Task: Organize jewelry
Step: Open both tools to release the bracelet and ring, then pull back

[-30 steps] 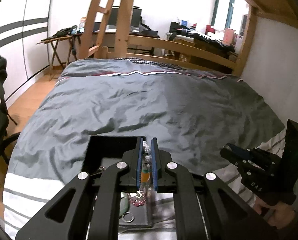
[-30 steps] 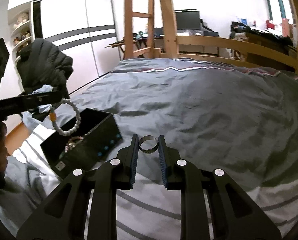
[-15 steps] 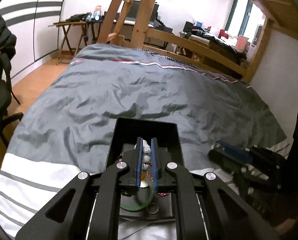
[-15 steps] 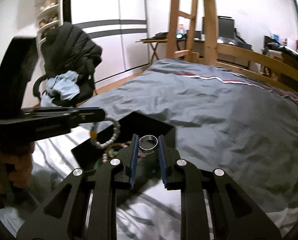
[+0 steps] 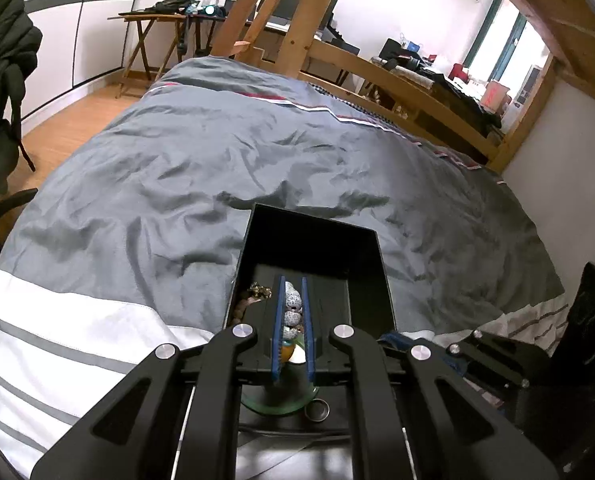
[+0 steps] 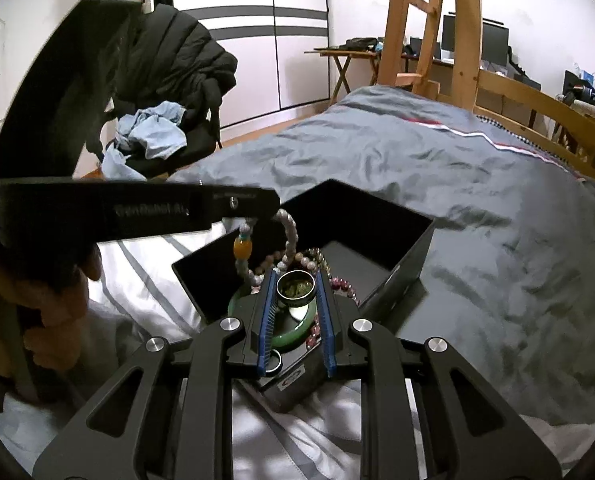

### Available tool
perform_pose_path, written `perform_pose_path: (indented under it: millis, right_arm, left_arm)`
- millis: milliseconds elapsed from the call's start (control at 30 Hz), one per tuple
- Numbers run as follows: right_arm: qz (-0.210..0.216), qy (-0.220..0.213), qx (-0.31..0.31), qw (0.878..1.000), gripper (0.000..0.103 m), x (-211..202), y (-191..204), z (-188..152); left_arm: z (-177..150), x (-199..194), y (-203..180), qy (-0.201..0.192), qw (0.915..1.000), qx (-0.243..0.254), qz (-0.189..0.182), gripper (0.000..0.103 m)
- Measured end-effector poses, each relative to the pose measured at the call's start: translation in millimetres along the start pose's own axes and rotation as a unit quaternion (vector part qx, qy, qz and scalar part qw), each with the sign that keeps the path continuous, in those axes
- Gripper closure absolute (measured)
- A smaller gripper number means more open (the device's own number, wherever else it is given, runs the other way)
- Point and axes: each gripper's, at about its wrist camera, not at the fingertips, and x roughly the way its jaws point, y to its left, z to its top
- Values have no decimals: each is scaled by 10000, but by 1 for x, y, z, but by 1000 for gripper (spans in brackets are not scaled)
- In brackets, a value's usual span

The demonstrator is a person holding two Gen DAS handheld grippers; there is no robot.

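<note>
A black open jewelry box [image 5: 371, 264] lies on the grey duvet. My left gripper [image 5: 292, 285] hovers over its near end, shut on a speckled grey bead bracelet [image 5: 292, 307]. From the right wrist view that bracelet [image 6: 290, 236], with its amber bead [image 6: 241, 249], dangles from the left gripper [image 6: 271, 201] into the box [image 6: 405, 264]. My right gripper [image 6: 296, 274] is shut on a silver ring [image 6: 296, 289] just above the box's contents. A green bangle [image 6: 293, 340], pink bead strands [image 6: 343, 283] and a small ring [image 5: 316, 410] lie inside.
The box sits near the foot of the bed, on the white striped sheet [image 5: 77, 320] beside the grey duvet [image 5: 217, 160]. A hand [image 6: 57, 300] grips the left tool. A chair with a dark jacket [image 6: 169, 64] stands left of the bed, and a wooden ladder frame [image 6: 421, 20] beyond it.
Both grippers have closed in over the box. The left one came forward and down with the bracelet; the right one swung left with the ring until it hangs above the jewelry.
</note>
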Motion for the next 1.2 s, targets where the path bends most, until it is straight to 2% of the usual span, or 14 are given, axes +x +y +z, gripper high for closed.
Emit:
perform_pose_path:
  millis: [67,133,200,233,267,300,333,400,433,500,600,767,933,1200]
  right_arm:
    - [5,76,47,10000,82,3,-1,-1]
    - [-31,111,115,9999,74,5,-5,-2]
    - [75,57,159,9998,47,3,-6,-2]
    - [112,14,139,9998,41,1,-5,-1]
    - [58,-10,112,9999,30,0,-4,0]
    - [-43,-45,81,9999,22,-2,-3,1]
    - [-77,-92,93,9999,19,-4,-4,1]
    - [-129,-248,251,9993,13,-14,-9,3]
    - [-170,-308,315,9989,12,-19,-12,4]
    - [-302,-377,421,9979,9,-28,-19,6]
    - [-471,-479,615,9958,4,-47,-30,10]
    - [-591,-455,771,9942,4,-78,-33,17]
    - [-620,-133,744,9952,4,-102,-18,18]
    - [-622,425,728,9945,4,-126,7,6]
  left_arm:
    - [0,-2,1,-37,10000,-28,21,96]
    - [0,-5,2,-96,9999,-62,87,96]
    - [1,-10,4,-173,9997,-149,107,92]
    - [1,-11,6,-203,9996,-187,116,81]
    - [1,-13,7,-236,9994,-220,143,66]
    - [2,-17,8,-310,9989,-258,249,59]
    - [2,-21,8,-376,9983,-277,334,48]
    - [3,-31,7,-480,9978,-300,346,41]
    - [4,-35,6,-490,9979,-322,291,32]
    - [5,-46,2,-589,9973,-305,326,28]
    - [5,-63,-9,-668,9965,-184,477,13]
    - [-7,-87,-28,-504,9950,137,849,12]
    - [-26,-104,-43,-304,9891,493,1352,12]
    - [-50,-141,-56,-137,9814,503,1849,12]
